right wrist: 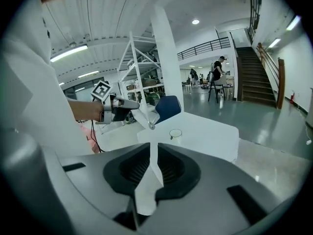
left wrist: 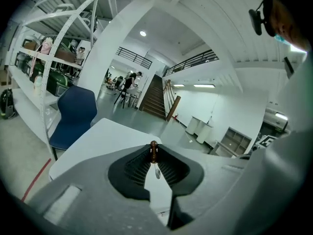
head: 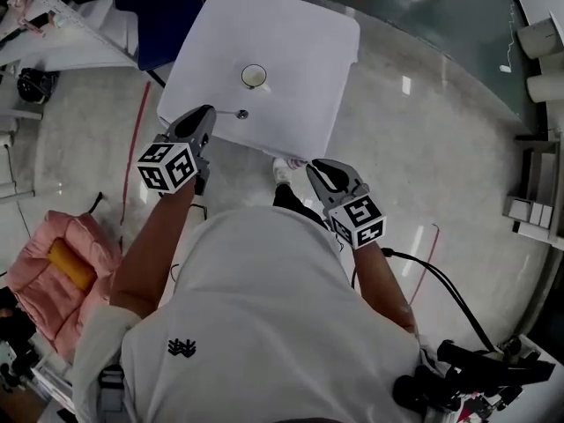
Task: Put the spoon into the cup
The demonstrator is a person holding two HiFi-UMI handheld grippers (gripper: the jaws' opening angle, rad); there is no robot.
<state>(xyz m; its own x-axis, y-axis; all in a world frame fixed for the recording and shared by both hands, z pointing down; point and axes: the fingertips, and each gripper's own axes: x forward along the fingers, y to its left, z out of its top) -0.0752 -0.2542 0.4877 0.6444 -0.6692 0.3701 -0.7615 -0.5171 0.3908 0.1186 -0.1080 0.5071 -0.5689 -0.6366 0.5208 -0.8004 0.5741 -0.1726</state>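
The spoon (head: pixel 240 114) is already clamped in the left gripper (head: pixel 209 112). Its jaws are drawn narrow on the brown end of the handle, which shows right at their tips in the left gripper view. From there the spoon slants out to the right in the head view, bowl at the free end, hanging just over the near edge of the white tabletop (head: pixel 300 60). The cup (head: pixel 254 77) stands upright near the middle of that tabletop, beyond the bowl and a little to its right, clearly apart from it. The coming move is probably a carry forward across the tabletop, then a tip so the long axis turns more upright and the bowl goes down through the rim. The left gripper is plainly the nearer one. The right gripper (head: pixel 311 166) hangs off the tabletop's near edge, above the floor and farther from the cup, its jaws at a narrow slit with nothing between them. Nothing stands between bowl and cup, and the cup is the only thing I can see on the tabletop. A blue chair (head: pixel 159 16) sits past the far left corner and a pink padded bundle (head: pixel 62 263) lies on the floor to the left, both out of the path. The cup does not show in the left gripper view, so aiming is easier to judge from the head view.
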